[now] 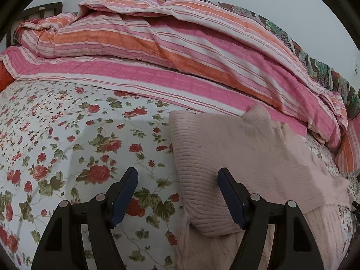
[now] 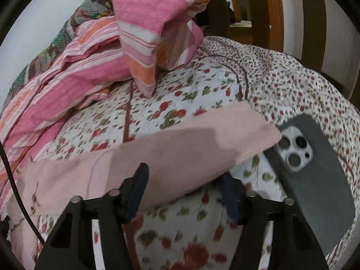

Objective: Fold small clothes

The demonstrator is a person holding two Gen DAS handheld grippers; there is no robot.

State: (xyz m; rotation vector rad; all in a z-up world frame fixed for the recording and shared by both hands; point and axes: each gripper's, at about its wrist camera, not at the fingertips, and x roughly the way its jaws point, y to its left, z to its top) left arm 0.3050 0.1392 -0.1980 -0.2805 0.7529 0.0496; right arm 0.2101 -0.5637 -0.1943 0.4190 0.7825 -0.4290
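A pale pink knitted sweater [image 1: 243, 157] lies partly folded on the floral bed sheet [image 1: 90, 135]. My left gripper [image 1: 177, 180] hovers open over its near left edge, the right finger above the knit and the left finger above the bare sheet. In the right wrist view a flat pink part of the sweater [image 2: 180, 148] stretches across my right gripper [image 2: 183, 175]. It passes between the fingers and covers the right fingertip. The jaws stand apart, with the sheet [image 2: 180, 213] showing under the cloth, and the picture is blurred.
A pink and orange striped quilt [image 1: 180, 51] is heaped along the far side of the bed. A grey phone [image 2: 315, 175] lies face down at the right, beside the sweater. A black cable [image 2: 11, 175] runs down the left. Wooden bed rails [image 2: 258, 11] stand behind.
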